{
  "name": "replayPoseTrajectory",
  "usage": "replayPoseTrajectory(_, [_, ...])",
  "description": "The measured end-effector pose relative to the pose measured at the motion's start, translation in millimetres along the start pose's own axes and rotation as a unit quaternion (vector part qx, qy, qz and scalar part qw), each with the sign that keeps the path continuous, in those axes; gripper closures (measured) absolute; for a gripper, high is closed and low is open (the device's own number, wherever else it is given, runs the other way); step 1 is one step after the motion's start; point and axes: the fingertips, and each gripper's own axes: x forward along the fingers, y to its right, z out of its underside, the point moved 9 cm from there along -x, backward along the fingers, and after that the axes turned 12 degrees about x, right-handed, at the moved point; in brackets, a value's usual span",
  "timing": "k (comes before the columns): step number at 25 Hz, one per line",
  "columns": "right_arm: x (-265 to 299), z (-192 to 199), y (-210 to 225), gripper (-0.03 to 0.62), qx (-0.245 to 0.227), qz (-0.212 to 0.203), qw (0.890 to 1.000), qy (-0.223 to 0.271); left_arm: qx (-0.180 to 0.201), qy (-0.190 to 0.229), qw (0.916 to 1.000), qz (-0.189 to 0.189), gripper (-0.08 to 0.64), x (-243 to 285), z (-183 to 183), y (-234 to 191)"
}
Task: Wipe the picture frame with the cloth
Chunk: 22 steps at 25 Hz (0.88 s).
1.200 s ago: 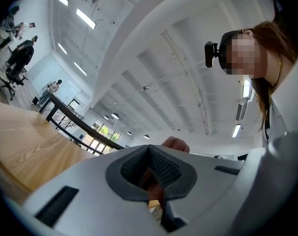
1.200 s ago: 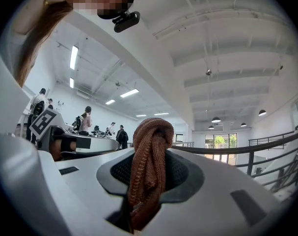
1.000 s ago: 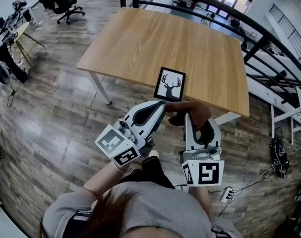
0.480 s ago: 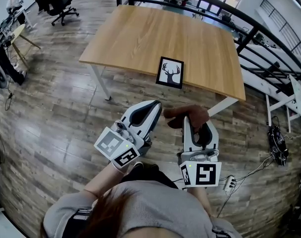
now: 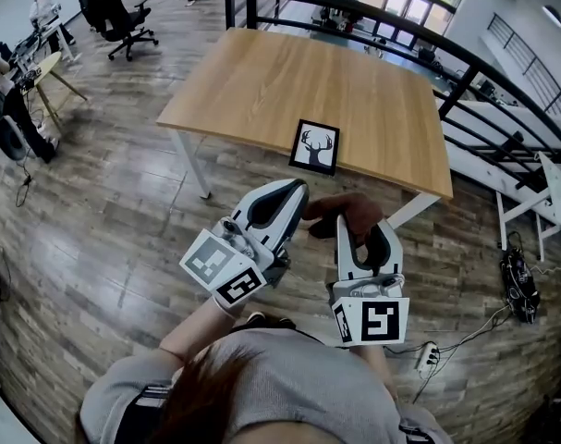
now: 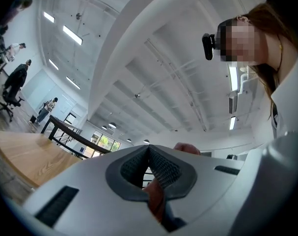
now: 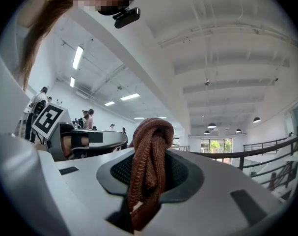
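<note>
From the head view, the picture frame [image 5: 315, 146] with the deer on it lies flat on the bench [image 5: 262, 81], near the edge closest to the person. Both tongs are in the air in front of the bench, well apart from the frame. The right tongs [image 5: 347, 222] hold a brown cloth [image 5: 340, 211]. The left tongs [image 5: 299, 192] are just beside the cloth's end. So the wiping has not begun; I think the step now is getting the cloth over to the frame.

In the left gripper view, the left tongs [image 6: 149, 150] are pressed together and point up toward the ceiling. A small brown-red bit shows low in the gap. I cannot tell if it is cloth caught there or just something behind.

In the right gripper view, the right tongs [image 7: 149, 154] pinch the cloth [image 7: 148, 176] tight, and it bunches up above the tips.

Next, the right tongs need to go forward and down until the cloth rests on the frame. The frame may slide, so the left tongs could steady its edge.
</note>
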Motion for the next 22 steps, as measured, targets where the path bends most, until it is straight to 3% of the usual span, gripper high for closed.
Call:
replayPoseTrajectory(17, [-7, -4, -1, 0.459, 0.004, -0.008, 1.000, -0.002, 0.017, -0.008, 0.9998, 0.001, 0.552, 2, -1, 16])
replayPoseTrajectory(22, [-9, -4, -4, 0.459, 0.004, -0.011, 1.000, -0.003, 0.041, -0.007, 0.9990, -0.013, 0.552, 3, -5, 19])
